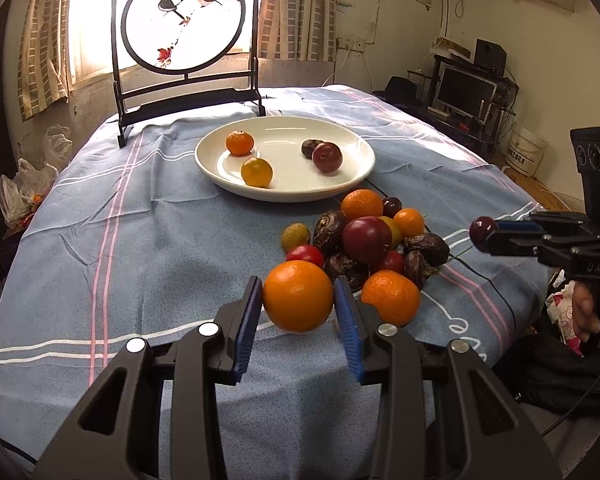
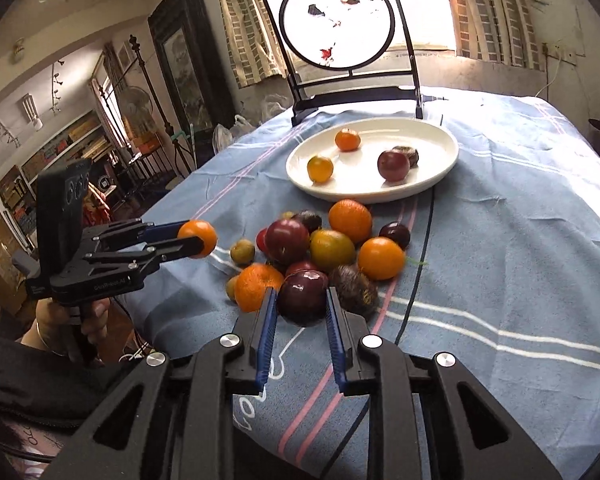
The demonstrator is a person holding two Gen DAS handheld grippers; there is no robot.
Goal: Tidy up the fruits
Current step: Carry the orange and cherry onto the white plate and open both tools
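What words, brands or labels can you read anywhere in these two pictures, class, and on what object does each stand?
"DAS": raised letters on the body of the right gripper, cut off by the picture edge.
Pale print on the left gripper body, right wrist view: too blurred to read.
White cursive stitching on the tablecloth: only loops show, not readable.
Dark print on the white bucket: too small to read.

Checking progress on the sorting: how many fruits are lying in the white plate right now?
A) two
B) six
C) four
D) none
C: the round white ceramic plate holds two small orange citrus fruits, a dark red plum and a dark brown wrinkled fruit.
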